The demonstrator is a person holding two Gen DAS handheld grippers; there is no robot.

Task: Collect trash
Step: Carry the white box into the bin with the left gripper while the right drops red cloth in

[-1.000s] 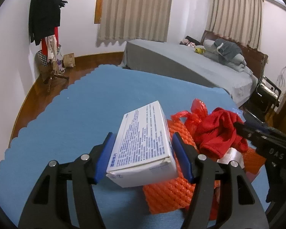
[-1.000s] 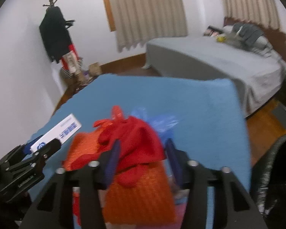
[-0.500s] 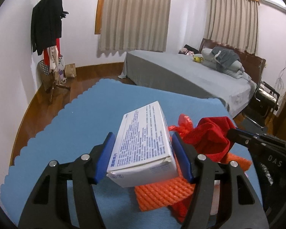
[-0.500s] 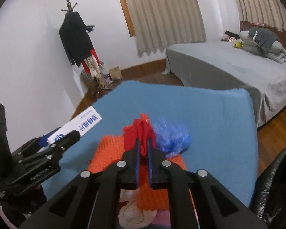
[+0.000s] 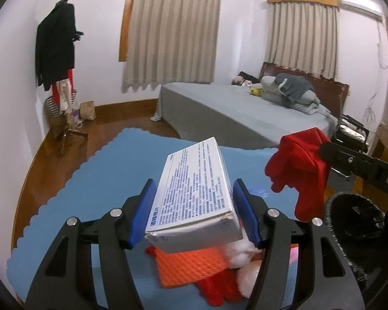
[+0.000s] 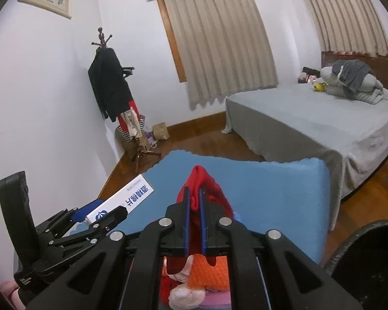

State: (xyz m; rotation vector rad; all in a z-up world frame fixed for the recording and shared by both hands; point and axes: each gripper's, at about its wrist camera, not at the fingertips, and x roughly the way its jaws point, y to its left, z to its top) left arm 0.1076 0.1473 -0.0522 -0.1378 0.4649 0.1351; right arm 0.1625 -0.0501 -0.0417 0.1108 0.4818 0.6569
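The left gripper clamps a box; the right gripper pinches a cloth that may slip free short of the bag.

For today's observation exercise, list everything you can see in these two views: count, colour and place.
box: one, white, in left jaws
cloth: one, red, hanging from right jaws
foam net: one, orange, on mat
mat: one, blue, under the pile
bin bag: one, black, right of mat
bed: one, grey, behind mat
coat rack: one, dark coat, corner
curtains: two, beige, windows
left gripper: shut on box
right gripper: shut on cloth
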